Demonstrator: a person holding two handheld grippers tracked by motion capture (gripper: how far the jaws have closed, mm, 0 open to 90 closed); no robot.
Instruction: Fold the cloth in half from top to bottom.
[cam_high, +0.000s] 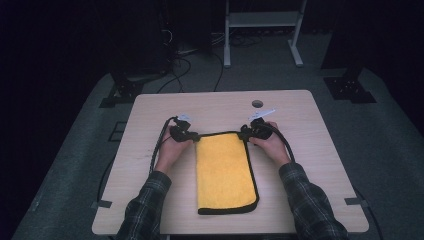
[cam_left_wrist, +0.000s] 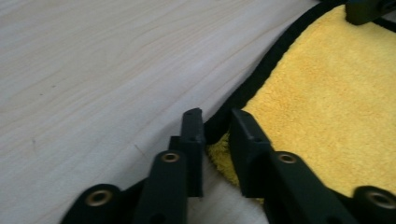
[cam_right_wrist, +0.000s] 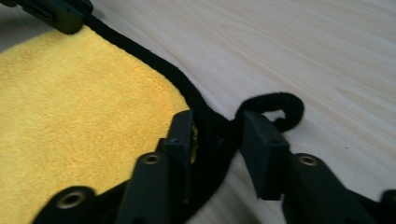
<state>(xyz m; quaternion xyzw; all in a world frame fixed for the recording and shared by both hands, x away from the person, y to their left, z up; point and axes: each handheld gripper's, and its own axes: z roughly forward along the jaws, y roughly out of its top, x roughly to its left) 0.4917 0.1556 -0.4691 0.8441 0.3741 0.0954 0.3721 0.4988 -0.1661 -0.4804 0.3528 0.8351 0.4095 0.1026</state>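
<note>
Yellow cloth (cam_high: 223, 170), black-edged, lies folded at frame centre on wooden table (cam_high: 310, 130). Left gripper (cam_high: 191, 135) and right gripper (cam_high: 246, 133): jaws slightly apart, straddling its far corners. Dark room behind.

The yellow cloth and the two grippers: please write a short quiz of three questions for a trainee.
1. True or false: the yellow cloth lies flat on the table.
2. Which colour is the cloth's border: A red, B black, C white?
3. Fill in: the left gripper and the right gripper are at the cloth's two ____ corners.

Key: 1 true. 2 B. 3 far.
</note>
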